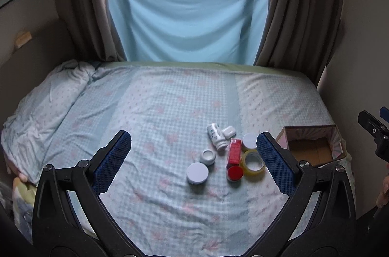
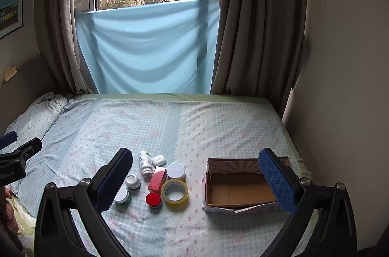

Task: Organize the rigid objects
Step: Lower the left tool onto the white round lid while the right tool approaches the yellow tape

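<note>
So I've got both grippers up over the bed [image 2: 218, 125] and nothing's been picked yet. Left gripper [image 1: 194, 155] is spread wide with nothing in it, right gripper [image 2: 194, 174] same deal, wide and empty.

The stuff to sort is all bunched in 1 little cluster on the sheet: a white pill bottle [image 2: 145, 163] lying on its side, a small white case [image 2: 159, 160] touching it, a red carton [image 2: 157, 179], a white-lidded jar [image 2: 176, 170], a roll of yellowish tape [image 2: 174, 191], a red-capped jar [image 2: 153, 199], a small open pot [image 2: 132, 181] and a green jar with a white lid [image 2: 122, 195], half hidden behind my right finger.

The cardboard box [image 2: 239, 207] sits just right of the pile, lid off, and as far as I can see it's got nothing in it, just bare cardboard floor. The near inner wall is hidden, though.

My guess at the step: first pick, so take something off the edge of the pile. The tape roll is nearest the box and has free space on its right, so I'd drop 1 finger into the hole and 1 outside, or straddle it. Come straight down, since the carton and red-capped jar are touching or nearly so, and the soft bedding will let things tip.
</note>
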Demonstrator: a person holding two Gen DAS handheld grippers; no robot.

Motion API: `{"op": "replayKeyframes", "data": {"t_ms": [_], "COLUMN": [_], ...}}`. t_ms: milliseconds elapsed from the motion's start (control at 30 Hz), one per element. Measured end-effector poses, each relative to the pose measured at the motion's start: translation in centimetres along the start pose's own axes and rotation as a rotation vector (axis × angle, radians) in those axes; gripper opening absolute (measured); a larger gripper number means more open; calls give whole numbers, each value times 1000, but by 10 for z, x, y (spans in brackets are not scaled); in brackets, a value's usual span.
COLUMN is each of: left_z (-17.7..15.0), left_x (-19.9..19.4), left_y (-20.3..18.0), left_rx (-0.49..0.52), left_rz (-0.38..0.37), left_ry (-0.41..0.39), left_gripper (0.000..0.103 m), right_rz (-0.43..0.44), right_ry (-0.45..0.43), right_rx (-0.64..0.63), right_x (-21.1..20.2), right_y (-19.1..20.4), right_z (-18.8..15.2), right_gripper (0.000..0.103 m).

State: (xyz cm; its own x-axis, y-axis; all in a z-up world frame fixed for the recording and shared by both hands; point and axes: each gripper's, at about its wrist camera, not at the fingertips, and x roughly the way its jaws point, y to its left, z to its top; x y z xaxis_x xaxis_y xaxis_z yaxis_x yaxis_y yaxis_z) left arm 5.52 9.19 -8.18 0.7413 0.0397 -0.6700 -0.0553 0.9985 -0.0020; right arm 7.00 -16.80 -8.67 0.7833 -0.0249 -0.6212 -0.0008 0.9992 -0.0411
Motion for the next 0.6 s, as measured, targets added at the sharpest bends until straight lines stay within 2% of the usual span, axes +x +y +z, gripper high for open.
{"op": "replayKeyframes", "data": {"t_ms": [267,600], "left_z": [-43,-117], "left_x": [97,230], "left_y": [19,18], "left_rx": [28,54], "left_rz": [-31,-25], "left_ry": [167,339], "left_gripper": [103,103], "right_rz": [1,-28], "right_ry": [156,359], "right_rx": [69,188], "right_x": [80,201], "right_y": [30,56], "right_z": [-36,-106], "right_gripper": [103,103]}}
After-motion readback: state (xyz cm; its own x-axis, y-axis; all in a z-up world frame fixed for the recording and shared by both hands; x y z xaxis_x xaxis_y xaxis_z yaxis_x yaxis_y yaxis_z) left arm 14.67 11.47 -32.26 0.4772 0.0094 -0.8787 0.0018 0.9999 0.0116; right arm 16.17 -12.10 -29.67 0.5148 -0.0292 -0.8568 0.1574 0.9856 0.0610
